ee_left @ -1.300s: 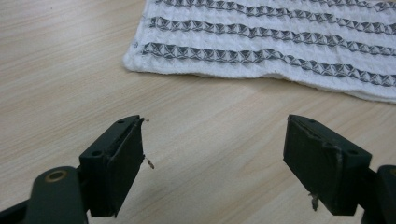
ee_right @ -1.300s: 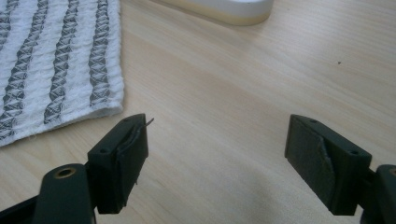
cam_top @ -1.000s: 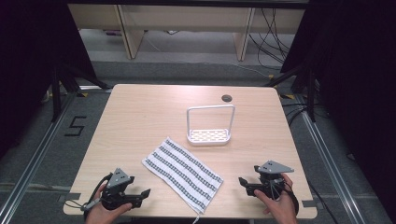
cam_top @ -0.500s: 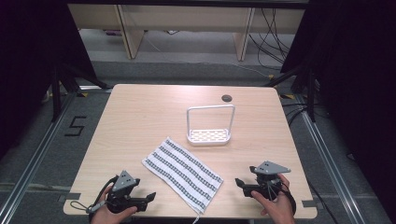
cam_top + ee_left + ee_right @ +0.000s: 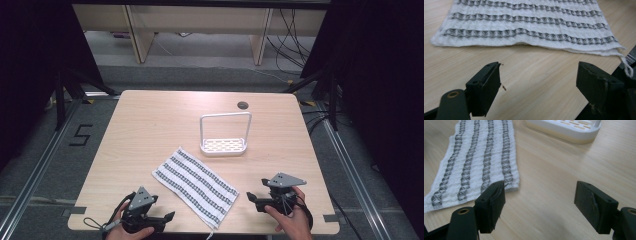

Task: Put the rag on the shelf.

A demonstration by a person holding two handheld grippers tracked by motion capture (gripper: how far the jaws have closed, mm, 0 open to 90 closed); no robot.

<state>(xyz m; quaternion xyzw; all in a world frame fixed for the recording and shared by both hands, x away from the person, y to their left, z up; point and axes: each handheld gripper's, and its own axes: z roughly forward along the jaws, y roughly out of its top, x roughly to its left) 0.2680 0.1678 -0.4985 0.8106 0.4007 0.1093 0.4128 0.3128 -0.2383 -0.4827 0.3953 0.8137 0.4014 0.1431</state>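
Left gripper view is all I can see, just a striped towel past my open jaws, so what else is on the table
Observer: A white rack with a tall loop handle stands beyond the towel, apart from it.
Operator: Where's my other gripper?
Observer: The right gripper sits near the table's front edge on the towel's other side, jaws open, holding nothing.
Operator: Is it touching the towel?
Observer: No. In the right gripper view, bare wood lies between its jaws, and the towel's short edge sits just beyond its left jaw.

The towel [image 5: 195, 185] lies in the middle of the table [image 5: 145, 125], near the front edge. The rack [image 5: 223, 145] sits just behind it. One gripper is on each side of the towel.
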